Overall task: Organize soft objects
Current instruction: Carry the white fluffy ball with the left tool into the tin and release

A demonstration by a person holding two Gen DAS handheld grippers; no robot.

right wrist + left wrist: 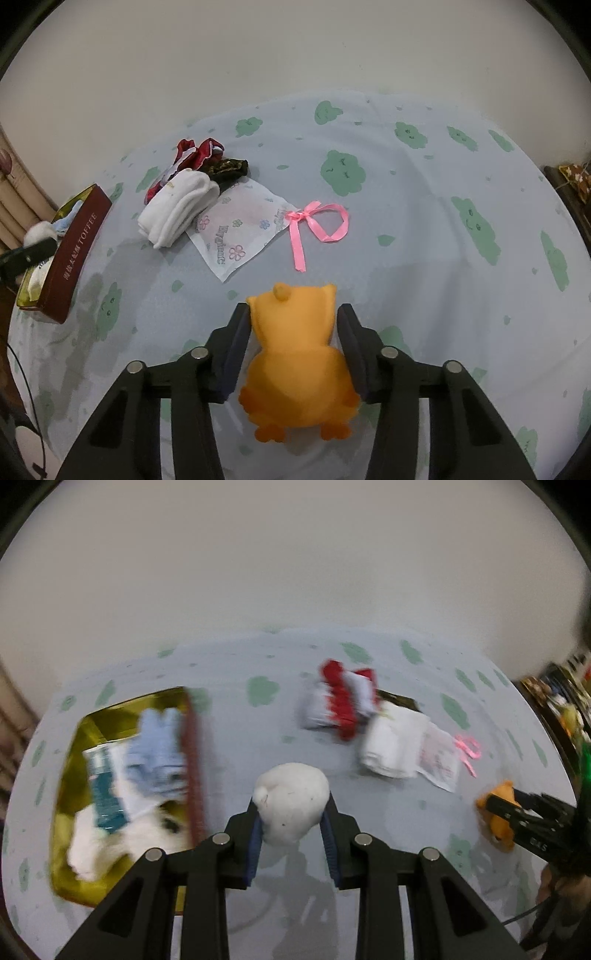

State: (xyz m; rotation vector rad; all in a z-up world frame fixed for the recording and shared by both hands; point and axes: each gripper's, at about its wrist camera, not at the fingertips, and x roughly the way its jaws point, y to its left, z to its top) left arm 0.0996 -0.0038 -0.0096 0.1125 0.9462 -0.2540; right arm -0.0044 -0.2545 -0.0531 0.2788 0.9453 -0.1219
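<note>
The bedsheet (406, 229) was matt printed cloth; the orange plush toy (295, 369) looked soft and fuzzy; the ribbon (317, 221) was glossy satin; the white socks (177, 210) were thick knit; the tin box (70, 878) had a shiny gold metal lining; the white plush (291, 801) looked matt.

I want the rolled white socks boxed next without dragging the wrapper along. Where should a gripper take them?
Grip the rolled white socks across the thick middle of the roll, coming from above with one finger on each long side. The roll is plump and lies flat, so it should squeeze well there. Stay off its right end, which seems to overlap the floral wrapper, and clear of the dark cloth behind.
</note>
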